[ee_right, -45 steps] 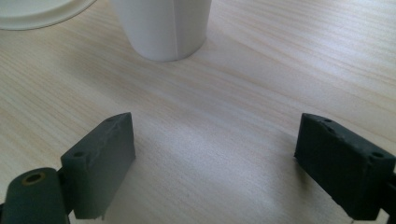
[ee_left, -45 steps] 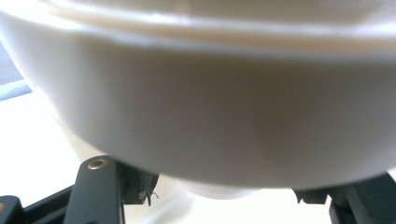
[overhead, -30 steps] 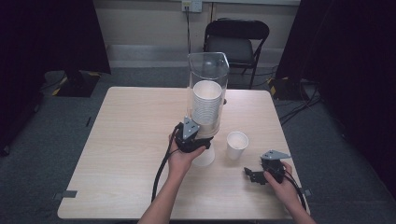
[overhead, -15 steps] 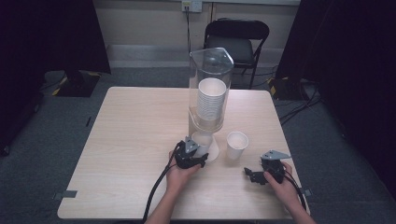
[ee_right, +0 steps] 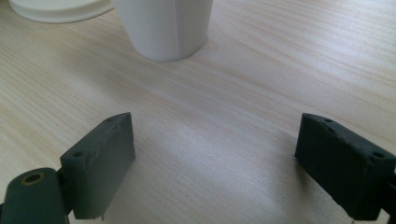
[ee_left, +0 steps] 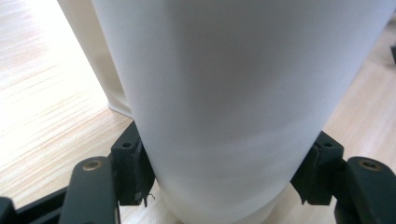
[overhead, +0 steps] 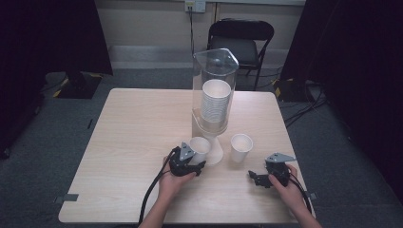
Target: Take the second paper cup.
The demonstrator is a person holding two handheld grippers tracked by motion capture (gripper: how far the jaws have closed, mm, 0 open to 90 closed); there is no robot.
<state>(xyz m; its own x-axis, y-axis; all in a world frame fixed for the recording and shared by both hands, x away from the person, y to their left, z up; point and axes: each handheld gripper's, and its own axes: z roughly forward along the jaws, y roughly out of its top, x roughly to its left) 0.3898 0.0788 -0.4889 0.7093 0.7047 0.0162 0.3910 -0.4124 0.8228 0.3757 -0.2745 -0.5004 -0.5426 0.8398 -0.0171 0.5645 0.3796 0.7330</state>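
Observation:
A clear cup dispenser (overhead: 215,90) stands mid-table with a stack of white paper cups (overhead: 215,105) inside. My left gripper (overhead: 196,160) is shut on one white paper cup (overhead: 200,147), held upright just in front of the dispenser's cream base (overhead: 216,156). In the left gripper view that cup (ee_left: 233,93) sits between the two jaws of my left gripper (ee_left: 224,172), which press on its sides. A second paper cup (overhead: 241,146) stands on the table to the right. My right gripper (overhead: 253,178) rests open near the front right, and in its own view the right gripper (ee_right: 215,158) has nothing between its jaws, with the second cup (ee_right: 163,28) ahead.
The light wooden table (overhead: 133,142) has bare room on its left half. A black folding chair (overhead: 240,42) stands behind the far edge. Dark curtains hang on both sides. A black cable (overhead: 154,185) trails from the left gripper toward the front edge.
My left gripper has come down from the dispenser's mouth and back toward the person with a cup in it. The right gripper has stayed put.

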